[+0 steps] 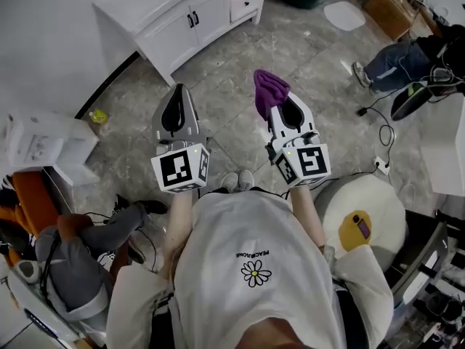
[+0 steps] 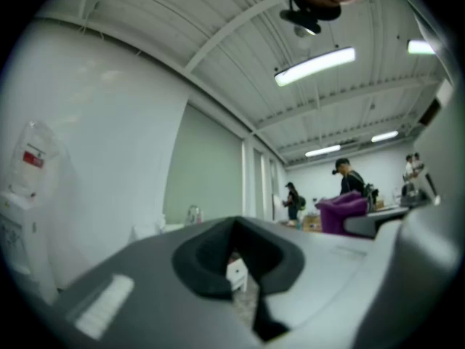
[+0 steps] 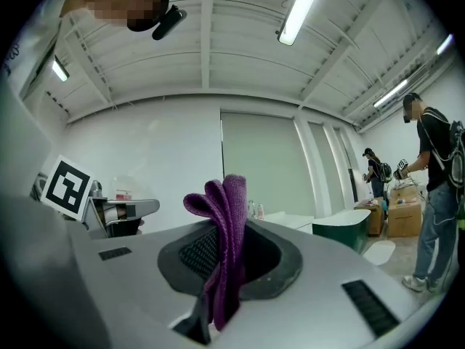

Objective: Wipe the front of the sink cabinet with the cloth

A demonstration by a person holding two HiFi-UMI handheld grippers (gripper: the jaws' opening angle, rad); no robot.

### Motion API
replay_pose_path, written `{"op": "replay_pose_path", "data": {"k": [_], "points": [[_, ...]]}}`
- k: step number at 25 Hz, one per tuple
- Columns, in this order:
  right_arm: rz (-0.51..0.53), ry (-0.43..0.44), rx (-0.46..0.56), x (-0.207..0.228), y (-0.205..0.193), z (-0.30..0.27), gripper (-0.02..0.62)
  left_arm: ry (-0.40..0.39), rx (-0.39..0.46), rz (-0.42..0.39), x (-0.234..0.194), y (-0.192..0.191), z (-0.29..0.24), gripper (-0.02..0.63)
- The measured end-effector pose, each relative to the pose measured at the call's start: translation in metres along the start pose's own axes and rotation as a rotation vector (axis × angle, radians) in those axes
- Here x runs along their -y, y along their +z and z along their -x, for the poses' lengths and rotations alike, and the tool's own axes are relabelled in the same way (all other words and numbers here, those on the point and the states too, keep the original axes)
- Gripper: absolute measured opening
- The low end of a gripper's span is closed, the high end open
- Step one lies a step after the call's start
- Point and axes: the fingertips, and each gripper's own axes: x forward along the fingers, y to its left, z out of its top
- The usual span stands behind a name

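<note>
Above the floor [image 1: 240, 64], right gripper [image 1: 289, 113] pinches the cloth [image 1: 270, 88]; left gripper [image 1: 175, 112] pressed together, empty.

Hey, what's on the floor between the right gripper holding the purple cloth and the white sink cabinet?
Nothing. In the head view, only bare grey tiled floor lies between the right gripper, shut on the purple cloth, and the sink cabinet.
</note>
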Motion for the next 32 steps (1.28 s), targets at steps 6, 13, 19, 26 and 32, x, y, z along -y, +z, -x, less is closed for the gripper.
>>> {"op": "replay_pose_path", "data": {"k": [6,13,19,26,32], "points": [[-0.002,0.019,0.01,0.013,0.001,0.0,0.057,0.021,0.006,-0.003,0.006,-0.001,-0.007,0.005],[-0.002,0.073,-0.004,0.028,-0.009,0.002,0.057,0.07,0.014,0.004,0.014,-0.011,-0.006,0.005],[-0.033,0.091,-0.017,0.038,-0.018,-0.02,0.057,0.096,0.015,0.024,0.0,-0.017,-0.032,0.005],[-0.063,0.057,-0.034,0.061,-0.033,-0.069,0.057,0.061,0.015,0.03,-0.016,-0.031,-0.091,0.005],[-0.083,0.006,-0.056,0.086,-0.036,-0.149,0.057,0.008,0.006,0.045,-0.048,-0.036,-0.175,0.005]]}}
